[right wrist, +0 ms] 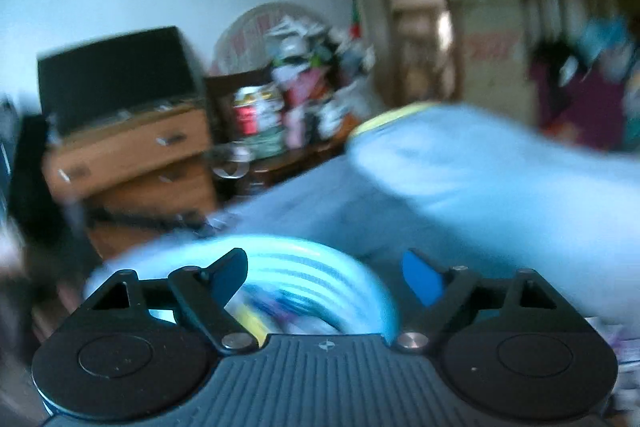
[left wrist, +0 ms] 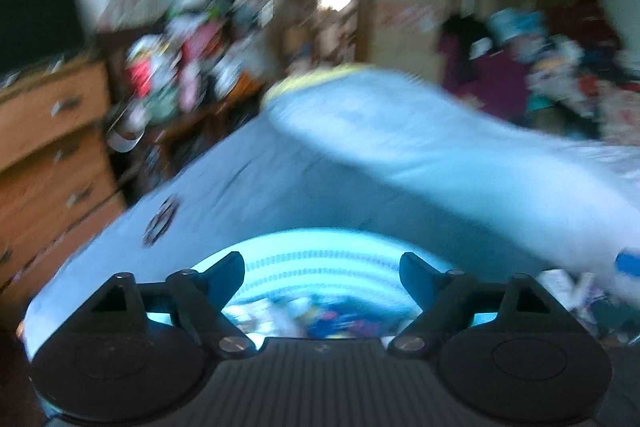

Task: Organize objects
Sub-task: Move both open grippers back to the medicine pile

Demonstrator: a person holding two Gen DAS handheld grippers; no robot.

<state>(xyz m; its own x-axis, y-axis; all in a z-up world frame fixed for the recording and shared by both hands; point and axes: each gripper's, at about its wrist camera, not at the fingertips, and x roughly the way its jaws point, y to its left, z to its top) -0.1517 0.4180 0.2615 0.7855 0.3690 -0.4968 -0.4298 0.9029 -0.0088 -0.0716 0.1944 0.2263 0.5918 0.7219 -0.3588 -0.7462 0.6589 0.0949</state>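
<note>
Both views are motion-blurred. A round light-blue ribbed basket [left wrist: 316, 259] holding several small colourful items sits on a bed right under my left gripper [left wrist: 322, 273], whose jaws stand wide open and empty. The same basket [right wrist: 304, 267] lies below my right gripper [right wrist: 326, 273], also open and empty, a little to its left. A small dark round object [left wrist: 160, 221] lies on the sheet to the left.
The bed has a pale blue sheet [left wrist: 248, 183] and a long blue pillow [left wrist: 420, 131] across its far side. A wooden dresser [left wrist: 48, 131] with a dark screen [left wrist: 38, 19] stands left. A cluttered shelf [left wrist: 192, 63] and clothes pile [left wrist: 560, 75] lie behind.
</note>
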